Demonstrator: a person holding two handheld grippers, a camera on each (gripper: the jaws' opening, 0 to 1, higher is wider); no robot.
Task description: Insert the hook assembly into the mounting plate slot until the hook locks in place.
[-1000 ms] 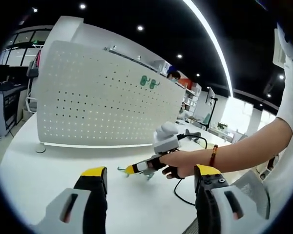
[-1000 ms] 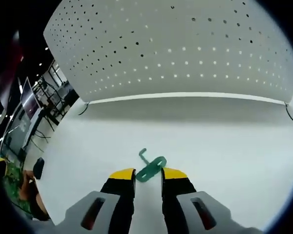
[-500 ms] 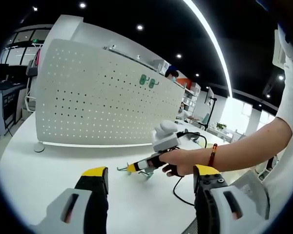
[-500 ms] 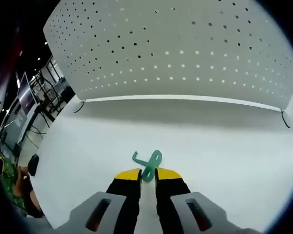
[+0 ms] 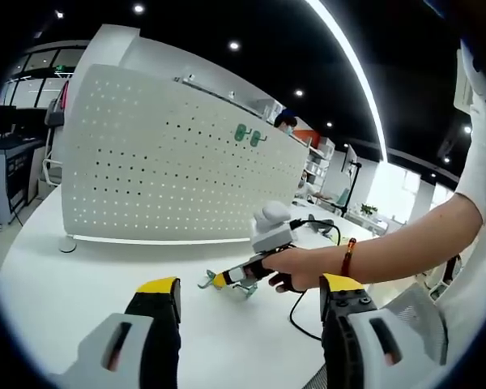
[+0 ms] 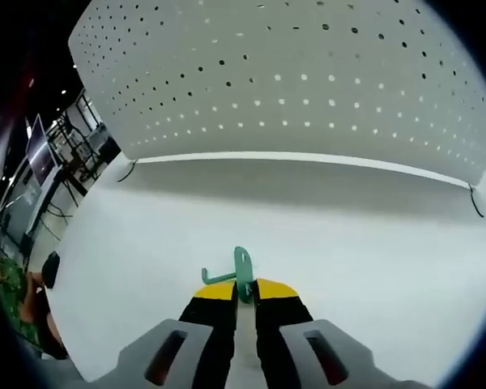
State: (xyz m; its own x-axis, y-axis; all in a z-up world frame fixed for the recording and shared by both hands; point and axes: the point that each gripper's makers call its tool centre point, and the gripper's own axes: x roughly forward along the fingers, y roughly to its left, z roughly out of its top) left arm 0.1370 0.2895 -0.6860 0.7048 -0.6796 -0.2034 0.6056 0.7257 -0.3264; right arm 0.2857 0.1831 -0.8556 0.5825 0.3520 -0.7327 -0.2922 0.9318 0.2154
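- Low in the centre of the right gripper view, the right hand-held gripper (image 6: 245,290) has its two yellow-tipped jaws drawn together and clamped on a small green metal hook (image 6: 241,274), which stands upright between the tips with one thin arm pointing toward the left of the frame.
- Beneath the hook lies the plain white worktop (image 6: 373,267), spreading across the middle of that view.
- Across the upper half of the right gripper view rises the white perforated mounting plate (image 6: 308,81), upright on the worktop and well apart from the held hook.
- At the bottom of the left gripper view, the left hand-held gripper (image 5: 247,301) has its yellow-tipped jaws spread wide apart with nothing between them.
- Just above those jaws in the left gripper view, right of centre, a person's hand (image 5: 296,269) grips the right hand-held gripper (image 5: 219,279), with a reddish bracelet (image 5: 350,258) on the wrist; the green hook (image 5: 206,281) shows at its tips, just over the worktop (image 5: 65,284).
- On the left and centre of the left gripper view the mounting plate (image 5: 146,162) stands, and two more green hooks (image 5: 247,134) hang near its upper right edge.
- A black cable (image 5: 296,312) trails over the worktop below the hand.
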